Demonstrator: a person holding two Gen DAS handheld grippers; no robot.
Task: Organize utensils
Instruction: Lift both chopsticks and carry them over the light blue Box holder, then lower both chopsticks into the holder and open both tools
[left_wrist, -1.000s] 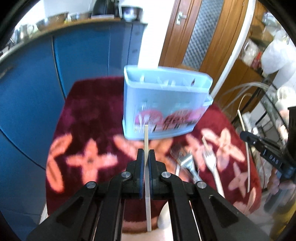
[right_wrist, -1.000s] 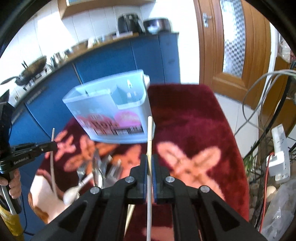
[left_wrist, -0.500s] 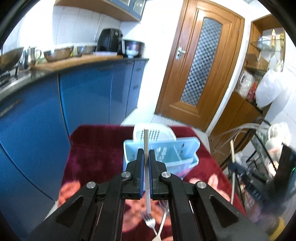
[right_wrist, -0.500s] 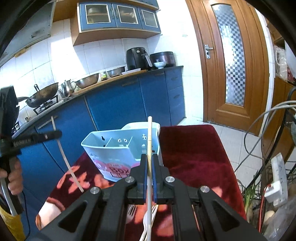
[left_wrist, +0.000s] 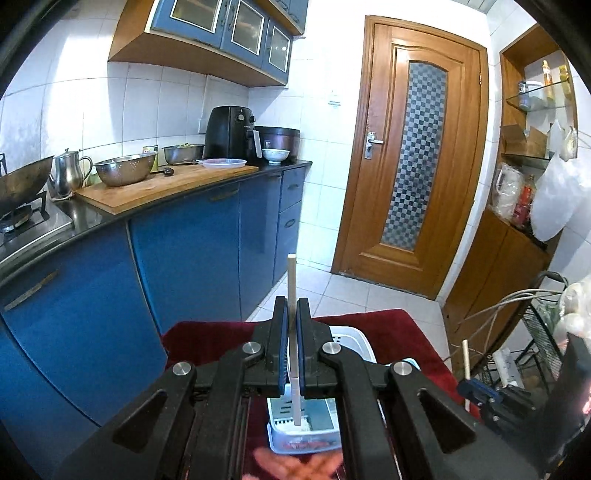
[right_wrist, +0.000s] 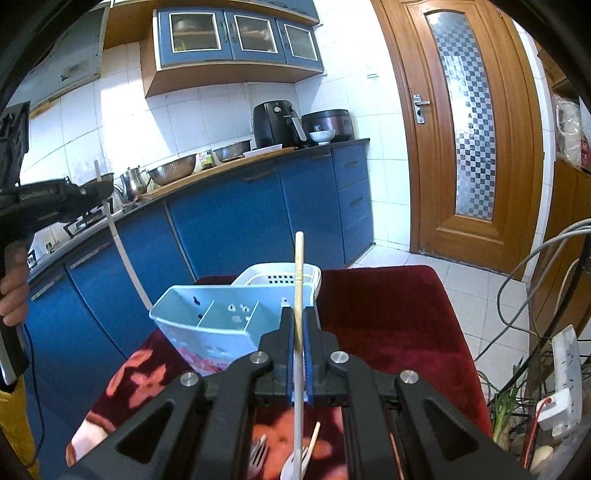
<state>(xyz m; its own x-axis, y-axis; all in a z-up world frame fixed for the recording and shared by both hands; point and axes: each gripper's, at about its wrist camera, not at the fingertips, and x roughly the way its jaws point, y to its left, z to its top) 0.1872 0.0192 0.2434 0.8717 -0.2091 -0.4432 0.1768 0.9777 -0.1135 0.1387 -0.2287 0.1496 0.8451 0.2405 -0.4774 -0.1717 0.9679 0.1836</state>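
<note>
My left gripper (left_wrist: 291, 314) is shut on a pale chopstick (left_wrist: 291, 280) held upright; its lower end hangs over the light blue utensil holder (left_wrist: 317, 413) below. My right gripper (right_wrist: 298, 319) is shut on a second chopstick (right_wrist: 299, 258), upright, just right of the holder (right_wrist: 207, 325). The holder has divided compartments. In the right wrist view the left gripper (right_wrist: 92, 190) with its chopstick (right_wrist: 125, 258) reaches down toward the holder's left end. A fork (right_wrist: 256, 456), a spoon (right_wrist: 291, 469) and another chopstick (right_wrist: 312, 441) lie on the cloth.
The holder stands on a table with a dark red flowered cloth (right_wrist: 388, 314). A white perforated basket (right_wrist: 277, 275) sits behind it. Blue kitchen cabinets (left_wrist: 184, 258) lie left, a wooden door (left_wrist: 410, 155) beyond, cables and a power strip (right_wrist: 561, 373) on the right.
Both grippers have risen and tilted up, each still holding its chopstick. The holder has dropped low in both views, and the left chopstick now hangs over it.
</note>
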